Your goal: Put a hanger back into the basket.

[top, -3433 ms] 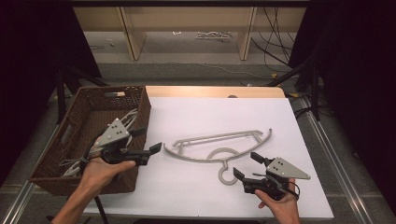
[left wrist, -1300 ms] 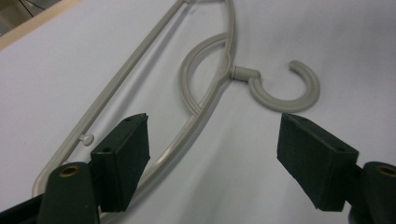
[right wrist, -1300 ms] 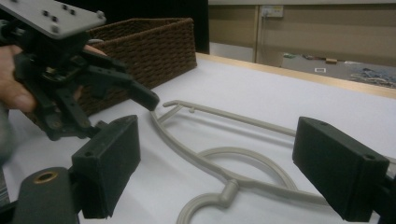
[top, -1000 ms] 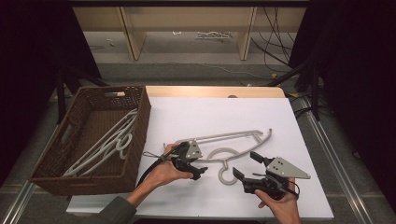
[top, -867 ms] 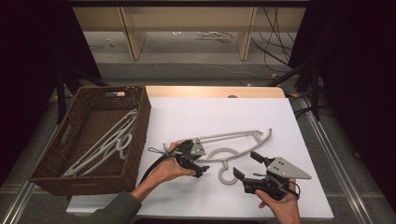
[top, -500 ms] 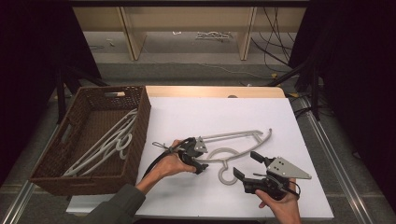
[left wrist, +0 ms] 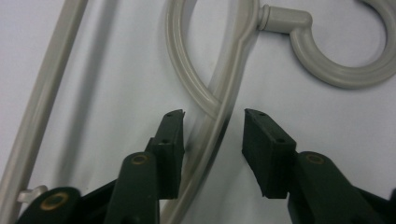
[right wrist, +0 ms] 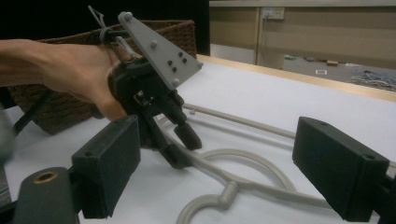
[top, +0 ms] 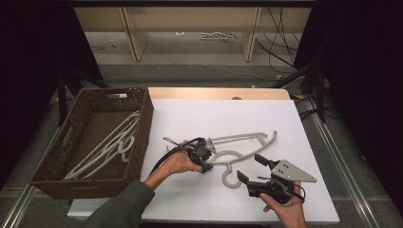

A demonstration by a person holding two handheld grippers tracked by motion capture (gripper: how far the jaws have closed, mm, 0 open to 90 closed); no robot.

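Observation:
A pale grey plastic hanger lies flat on the white board, its hook pointing toward the front edge. My left gripper is tipped down over the hanger's shoulder by the neck. In the left gripper view its jaws straddle the hanger's bar and have just been closing. The left pad is at the bar and a gap remains at the right pad. My right gripper rests at the front right, open and empty, facing the hook. The right gripper view looks at the left gripper and hanger.
A brown wicker basket stands at the left edge of the white board, with several pale hangers inside. Wooden table legs and cables show on the floor beyond the table's far edge.
The left hand moved right, from beside the basket to the hanger's neck, and its jaws narrowed around the bar. The right hand and the hanger stayed put.

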